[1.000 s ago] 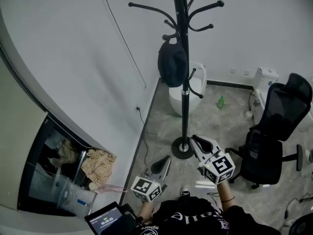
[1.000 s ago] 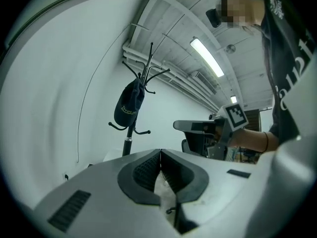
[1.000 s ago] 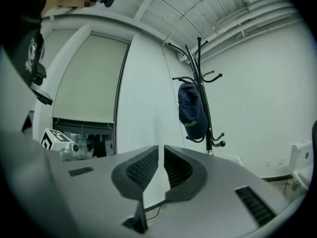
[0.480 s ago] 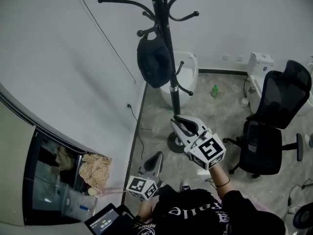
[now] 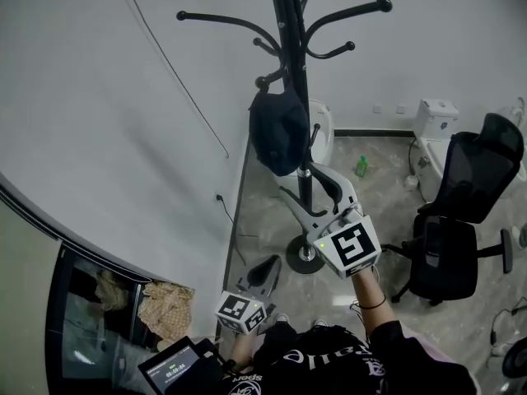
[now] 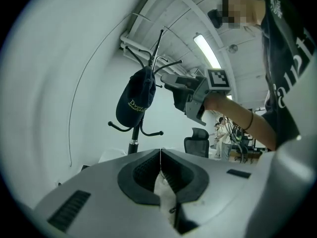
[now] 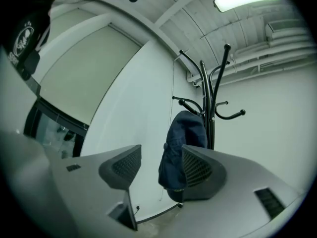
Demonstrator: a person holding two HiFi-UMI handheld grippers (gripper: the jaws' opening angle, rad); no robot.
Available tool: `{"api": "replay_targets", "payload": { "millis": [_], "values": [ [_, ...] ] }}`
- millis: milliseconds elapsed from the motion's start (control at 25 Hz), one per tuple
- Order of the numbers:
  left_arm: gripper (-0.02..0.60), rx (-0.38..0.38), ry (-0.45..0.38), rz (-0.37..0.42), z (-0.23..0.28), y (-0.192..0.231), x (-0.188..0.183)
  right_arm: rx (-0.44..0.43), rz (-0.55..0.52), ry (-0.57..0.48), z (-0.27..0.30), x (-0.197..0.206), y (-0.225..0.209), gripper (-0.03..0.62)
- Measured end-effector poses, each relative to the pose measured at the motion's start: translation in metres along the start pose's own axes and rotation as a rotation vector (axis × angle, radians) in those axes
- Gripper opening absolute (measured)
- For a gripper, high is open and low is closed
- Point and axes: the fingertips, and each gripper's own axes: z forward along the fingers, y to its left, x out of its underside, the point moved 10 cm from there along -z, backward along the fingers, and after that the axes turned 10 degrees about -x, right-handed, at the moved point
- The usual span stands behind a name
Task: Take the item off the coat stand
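A black coat stand rises near the white wall, and a dark cap hangs from one of its hooks. My right gripper is raised just below and in front of the cap. Its jaws have just been opening and now stand wide, with nothing pressed between them. In the right gripper view the cap hangs beyond the right gripper, partly behind one jaw. My left gripper stays low near the floor with its jaws shut and empty. From the left gripper the cap and the right gripper show ahead.
A black office chair stands to the right of the stand's round base. White fixtures and a green bottle sit on the floor behind. A glass-fronted cabinet with a checked cloth is at the lower left.
The right gripper has risen toward the cap and its jaws went from shut to wide apart. The left gripper shifted a little along the floor side.
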Motion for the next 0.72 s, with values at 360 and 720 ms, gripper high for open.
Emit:
{"api": "replay_targets", "payload": {
  "millis": [360,720],
  "values": [
    [0.005,0.062,0.028,-0.002,0.009,0.054,-0.004,0.162,-0.133,0.107,0.075,-0.007,-0.01,0.247],
    [0.005,0.081,0.024,-0.012,0.007,0.088,-0.014,0.293,-0.22,0.258,0.105,0.024,-0.023,0.196]
  ]
}}
